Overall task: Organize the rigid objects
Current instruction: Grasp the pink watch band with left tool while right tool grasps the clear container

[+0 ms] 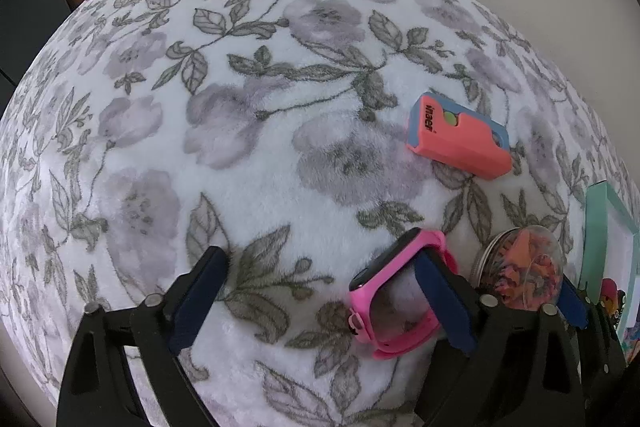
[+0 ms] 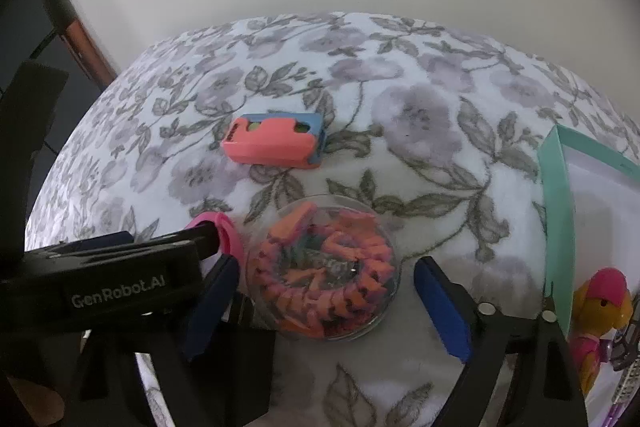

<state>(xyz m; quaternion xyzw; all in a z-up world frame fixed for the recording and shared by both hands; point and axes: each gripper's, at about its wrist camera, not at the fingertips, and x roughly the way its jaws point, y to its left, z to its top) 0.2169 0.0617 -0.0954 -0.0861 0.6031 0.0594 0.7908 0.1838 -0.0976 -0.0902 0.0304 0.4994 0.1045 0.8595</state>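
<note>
Floral fleece is covering the surface where everything is lying, under a pale wall. Reading "inaer", a coral and blue case (image 1: 459, 137) is resting far from both claws. Nearer, the pink watch (image 1: 394, 293) is sitting by the left claw (image 1: 320, 301), whose right finger is overlapping its strap; the jaws are standing wide, gripping nothing. Just beside it, the right claw (image 2: 326, 303) is straddling a clear round box (image 2: 324, 267) of orange pieces, jaws apart, not pressing. Only the right view is showing "GenRobot.AI" on the left claw, a toy (image 2: 600, 311), and more of the mint tray (image 2: 558, 211).
</note>
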